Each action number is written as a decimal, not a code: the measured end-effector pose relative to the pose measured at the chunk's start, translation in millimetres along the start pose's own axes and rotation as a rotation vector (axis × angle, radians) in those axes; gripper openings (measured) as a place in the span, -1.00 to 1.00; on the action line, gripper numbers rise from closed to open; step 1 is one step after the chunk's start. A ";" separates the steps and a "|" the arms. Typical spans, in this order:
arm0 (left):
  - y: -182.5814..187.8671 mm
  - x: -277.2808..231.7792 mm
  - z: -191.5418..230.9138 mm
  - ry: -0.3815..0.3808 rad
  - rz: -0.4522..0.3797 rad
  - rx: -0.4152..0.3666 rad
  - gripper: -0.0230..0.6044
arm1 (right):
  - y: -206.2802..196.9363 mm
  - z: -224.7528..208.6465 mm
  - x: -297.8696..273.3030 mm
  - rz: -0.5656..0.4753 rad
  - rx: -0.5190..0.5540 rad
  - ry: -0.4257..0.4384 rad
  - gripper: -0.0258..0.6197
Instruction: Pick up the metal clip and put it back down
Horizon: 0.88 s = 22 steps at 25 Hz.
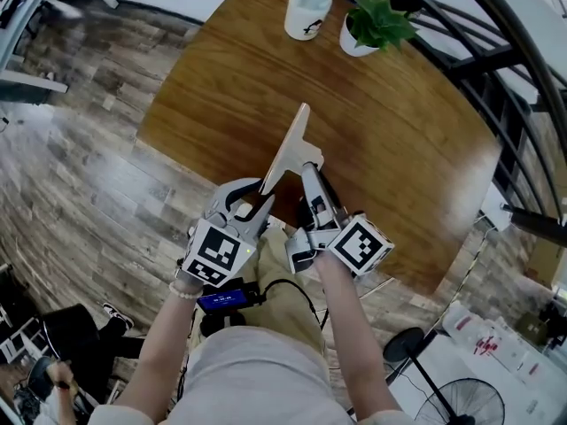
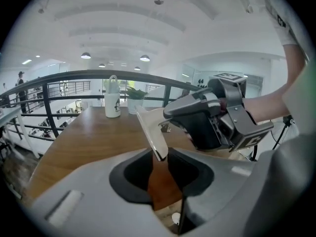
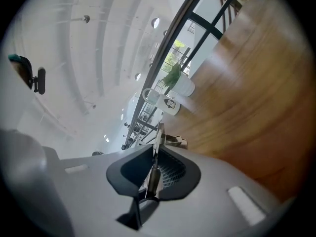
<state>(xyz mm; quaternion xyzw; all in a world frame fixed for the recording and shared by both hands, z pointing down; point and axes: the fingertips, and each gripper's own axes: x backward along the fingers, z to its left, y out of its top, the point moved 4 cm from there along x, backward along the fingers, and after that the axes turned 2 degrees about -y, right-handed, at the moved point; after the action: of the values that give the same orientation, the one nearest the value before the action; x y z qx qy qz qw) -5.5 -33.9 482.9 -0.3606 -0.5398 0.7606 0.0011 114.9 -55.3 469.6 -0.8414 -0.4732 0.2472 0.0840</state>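
Observation:
The metal clip point(image 1: 292, 144) is a flat, pale, T-shaped strip held in the air above the brown wooden table point(image 1: 407, 140). My left gripper point(image 1: 255, 195) is shut on its narrow lower end. In the left gripper view the strip point(image 2: 150, 130) rises slanted from between the fingertips of the left gripper point(image 2: 159, 159). My right gripper point(image 1: 312, 177) is shut on the wider part just beside it. In the right gripper view the clip point(image 3: 157, 142) shows edge-on, pinched between the pads of the right gripper point(image 3: 152, 174). The right gripper point(image 2: 207, 117) also shows close by in the left gripper view.
A white jug point(image 1: 308, 7) and a potted plant point(image 1: 372, 20) stand at the table's far end. A dark railing point(image 1: 496, 25) curves round the table's right side. Wood-pattern floor point(image 1: 89, 175) lies to the left, a fan point(image 1: 461, 405) at lower right.

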 end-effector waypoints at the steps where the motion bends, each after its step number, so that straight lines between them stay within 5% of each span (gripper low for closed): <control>1: 2.9 1.9 -0.5 -0.001 -0.005 -0.008 -0.60 | 1.3 3.0 2.0 -0.005 0.006 0.001 -0.76; 22: 68.7 47.5 -16.3 0.001 -0.128 -0.205 -0.61 | 29.2 83.3 47.5 -0.117 0.122 0.115 -0.75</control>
<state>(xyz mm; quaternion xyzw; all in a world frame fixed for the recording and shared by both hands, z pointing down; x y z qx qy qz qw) -5.0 -30.7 397.8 -0.3241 -0.6365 0.6998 0.0131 116.2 -38.9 370.8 -0.8183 -0.5003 0.2215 0.1762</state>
